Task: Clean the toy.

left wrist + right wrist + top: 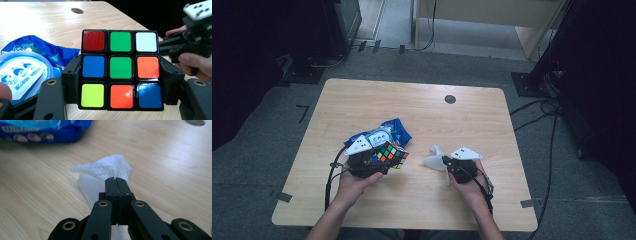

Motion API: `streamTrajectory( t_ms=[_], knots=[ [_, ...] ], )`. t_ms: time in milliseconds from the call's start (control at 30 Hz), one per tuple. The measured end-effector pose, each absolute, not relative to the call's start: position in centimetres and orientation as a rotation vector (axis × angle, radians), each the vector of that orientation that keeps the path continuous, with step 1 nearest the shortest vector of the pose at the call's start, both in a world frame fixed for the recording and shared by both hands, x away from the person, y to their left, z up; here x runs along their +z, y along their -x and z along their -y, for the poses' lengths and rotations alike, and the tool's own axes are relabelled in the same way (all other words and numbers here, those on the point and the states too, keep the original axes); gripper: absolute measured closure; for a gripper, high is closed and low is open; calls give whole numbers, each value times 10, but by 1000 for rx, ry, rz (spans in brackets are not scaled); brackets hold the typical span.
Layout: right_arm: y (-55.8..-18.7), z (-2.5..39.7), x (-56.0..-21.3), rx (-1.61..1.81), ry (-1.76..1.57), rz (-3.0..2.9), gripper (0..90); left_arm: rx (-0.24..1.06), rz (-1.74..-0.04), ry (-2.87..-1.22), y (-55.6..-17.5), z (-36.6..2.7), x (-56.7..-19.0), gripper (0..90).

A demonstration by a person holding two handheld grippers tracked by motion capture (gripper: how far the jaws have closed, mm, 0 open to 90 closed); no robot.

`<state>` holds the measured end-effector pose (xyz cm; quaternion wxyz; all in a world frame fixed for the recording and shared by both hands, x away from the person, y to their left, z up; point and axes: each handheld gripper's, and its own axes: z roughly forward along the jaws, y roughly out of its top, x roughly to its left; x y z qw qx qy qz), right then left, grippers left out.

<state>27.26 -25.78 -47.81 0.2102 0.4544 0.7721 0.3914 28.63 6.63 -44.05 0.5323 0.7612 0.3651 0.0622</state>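
The left gripper [379, 162] squeezes a puzzle cube [120, 70] by two sides, its shiny square stickers facing the left gripper view. The right gripper [116, 179] is pinched tight on a soft, bumpy white tissue [105, 170], at 3 o'clock from the cube. A crinkly blue pack [396, 129] lies at 12 o'clock from the cube on the smooth wooden counter [422, 110].
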Motion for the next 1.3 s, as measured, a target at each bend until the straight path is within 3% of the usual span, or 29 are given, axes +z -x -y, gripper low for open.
streamTrajectory(
  t_ms=[600, 933, 1300],
  knots=[
    [-253, 270, -443, 1412, -1116, -1945, 900, 180, -826, -1832, -283, -61, -442, 343],
    [-269, 283, -469, 1060, -1286, -1940, 900, 191, -826, -1827, -283, -62, -441, 342],
    [-271, 279, -470, 1268, -1187, -2123, 831, 192, -823, -1828, -282, -62, -441, 342]
  ],
)
